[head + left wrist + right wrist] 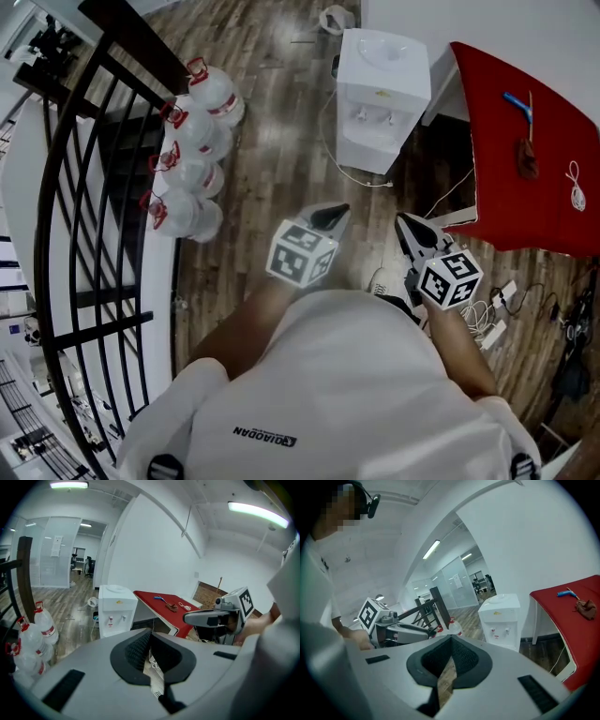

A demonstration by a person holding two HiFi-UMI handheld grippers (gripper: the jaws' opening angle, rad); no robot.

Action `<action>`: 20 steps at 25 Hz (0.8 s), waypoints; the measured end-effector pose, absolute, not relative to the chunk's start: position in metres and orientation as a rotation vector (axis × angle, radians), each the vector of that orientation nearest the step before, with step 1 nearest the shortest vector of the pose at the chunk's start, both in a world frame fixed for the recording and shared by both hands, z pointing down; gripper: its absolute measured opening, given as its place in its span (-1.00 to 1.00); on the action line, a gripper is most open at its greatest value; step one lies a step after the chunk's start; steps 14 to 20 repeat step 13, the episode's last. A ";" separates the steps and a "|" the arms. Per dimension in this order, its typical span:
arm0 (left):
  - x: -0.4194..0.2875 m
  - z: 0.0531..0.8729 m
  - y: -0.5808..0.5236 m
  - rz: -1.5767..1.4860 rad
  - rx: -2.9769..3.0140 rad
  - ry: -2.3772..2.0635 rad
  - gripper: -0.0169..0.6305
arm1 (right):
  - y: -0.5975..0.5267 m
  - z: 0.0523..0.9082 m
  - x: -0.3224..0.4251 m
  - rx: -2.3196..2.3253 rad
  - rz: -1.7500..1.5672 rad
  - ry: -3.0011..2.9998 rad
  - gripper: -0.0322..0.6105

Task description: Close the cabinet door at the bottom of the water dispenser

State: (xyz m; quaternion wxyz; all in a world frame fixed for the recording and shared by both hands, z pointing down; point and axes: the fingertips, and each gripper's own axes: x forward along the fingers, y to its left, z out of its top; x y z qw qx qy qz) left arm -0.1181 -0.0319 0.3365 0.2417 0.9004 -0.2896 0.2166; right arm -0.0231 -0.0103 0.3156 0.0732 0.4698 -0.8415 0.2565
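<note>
Head view, white water dispenser (382,98) on the wood floor (281,141) just beside the red bench (525,141), can't make out its bottom door, left gripper (333,216) and right gripper (405,223) well apart from it, both sets of fingers (465,659) pinched together on nothing, water jugs (192,159) further left

Black print "QIAODAN" on the person's white shirt (264,436), seen upside down, no other legible text

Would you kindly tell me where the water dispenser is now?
In the head view, the water dispenser stands top centre, between the water bottles at left and the red table.
</note>
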 end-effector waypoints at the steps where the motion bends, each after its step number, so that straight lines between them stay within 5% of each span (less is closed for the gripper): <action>1: -0.121 0.337 -0.031 0.583 2.455 -0.792 -0.95 | -0.010 0.316 -0.026 1.401 0.763 -2.526 -0.83; 20: -0.140 0.337 -0.026 0.535 2.423 -0.814 -0.95 | -0.006 0.314 -0.047 1.343 0.726 -2.528 -0.84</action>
